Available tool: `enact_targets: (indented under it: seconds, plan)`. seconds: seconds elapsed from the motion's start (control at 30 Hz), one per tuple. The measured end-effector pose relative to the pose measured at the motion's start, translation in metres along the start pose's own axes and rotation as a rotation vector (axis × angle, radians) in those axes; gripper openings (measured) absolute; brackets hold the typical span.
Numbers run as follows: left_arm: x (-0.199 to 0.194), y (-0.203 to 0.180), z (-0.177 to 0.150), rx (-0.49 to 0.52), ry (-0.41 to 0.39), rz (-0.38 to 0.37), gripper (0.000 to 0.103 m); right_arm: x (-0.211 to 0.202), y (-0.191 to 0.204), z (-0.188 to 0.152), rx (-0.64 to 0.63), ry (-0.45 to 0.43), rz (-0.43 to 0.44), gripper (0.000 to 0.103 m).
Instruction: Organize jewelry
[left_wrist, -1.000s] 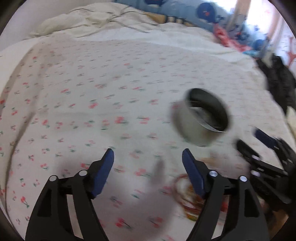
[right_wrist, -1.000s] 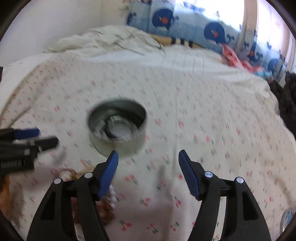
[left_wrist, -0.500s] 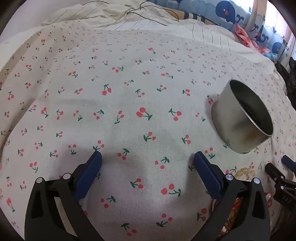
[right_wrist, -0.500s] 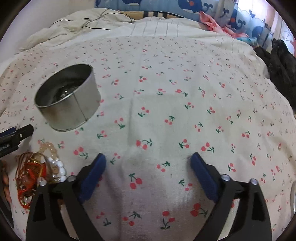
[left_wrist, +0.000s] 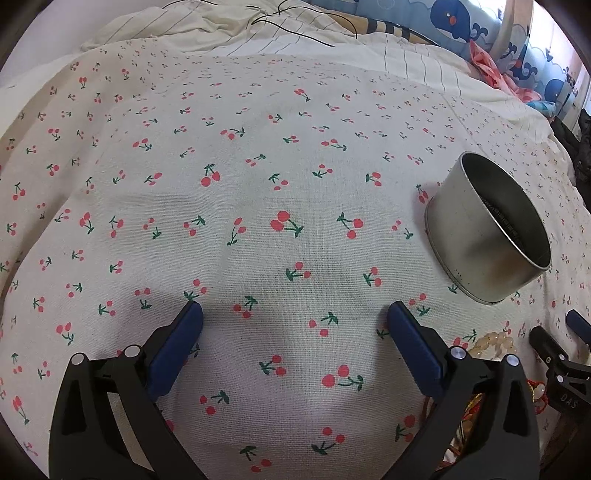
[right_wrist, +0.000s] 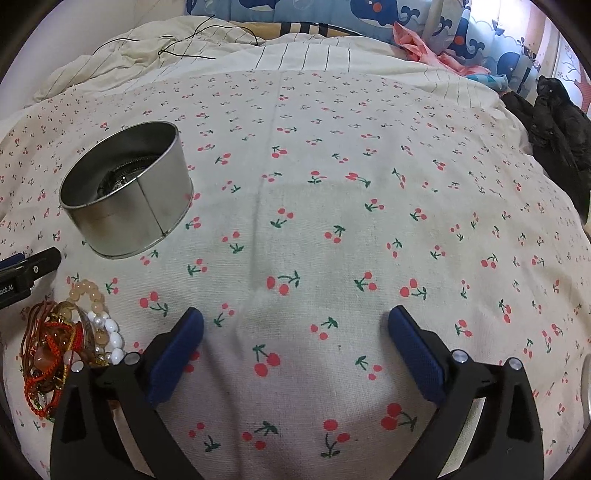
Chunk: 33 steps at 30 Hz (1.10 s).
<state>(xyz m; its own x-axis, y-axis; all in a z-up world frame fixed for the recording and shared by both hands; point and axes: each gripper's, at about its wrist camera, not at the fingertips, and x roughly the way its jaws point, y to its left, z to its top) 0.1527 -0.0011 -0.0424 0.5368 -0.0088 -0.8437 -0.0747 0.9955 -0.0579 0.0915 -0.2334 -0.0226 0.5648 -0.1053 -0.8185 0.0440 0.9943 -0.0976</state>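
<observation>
A round metal tin (right_wrist: 127, 195) stands open on the cherry-print bedsheet, with dark jewelry inside; it also shows in the left wrist view (left_wrist: 487, 232). A pile of bracelets (right_wrist: 70, 339), with red cords, pearl and peach beads, lies in front of the tin; part of the pile shows in the left wrist view (left_wrist: 495, 343). My left gripper (left_wrist: 293, 321) is open and empty, low over bare sheet left of the tin. My right gripper (right_wrist: 295, 325) is open and empty, low over the sheet right of the pile.
A striped duvet (right_wrist: 295, 51) and whale-print pillows (right_wrist: 388, 14) lie at the far side. Dark clothing (right_wrist: 557, 122) sits at the right edge. A thin black cable (left_wrist: 295, 22) lies on the duvet.
Both grippers have dropped lower and closer to the sheet and now hold still. Their jaws have opened wider. The tin now sits further to the side in each view.
</observation>
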Motion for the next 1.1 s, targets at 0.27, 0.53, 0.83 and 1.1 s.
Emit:
enact_targets:
  seconds: [0.27, 0.53, 0.83, 1.1]
  plan:
    - [0.0000, -0.0001, 0.0001, 0.000, 0.000, 0.000, 0.096, 0.0027, -0.0055, -0.0006, 0.026, 0.007, 0.024, 0.096]
    - [0.0000, 0.0000, 0.0000, 0.000, 0.000, 0.000, 0.096, 0.0030, -0.0081, -0.0004, 0.039, 0.012, 0.043, 0.096]
    - [-0.0001, 0.0003, -0.0002, 0.000, 0.000, 0.000, 0.096, 0.0031, -0.0084, -0.0004, 0.039, 0.011, 0.043, 0.096]
    - [-0.0001, 0.0000, 0.0001, 0.000, 0.000, 0.000, 0.096, 0.0032, -0.0082, -0.0006, 0.039, 0.011, 0.043, 0.096]
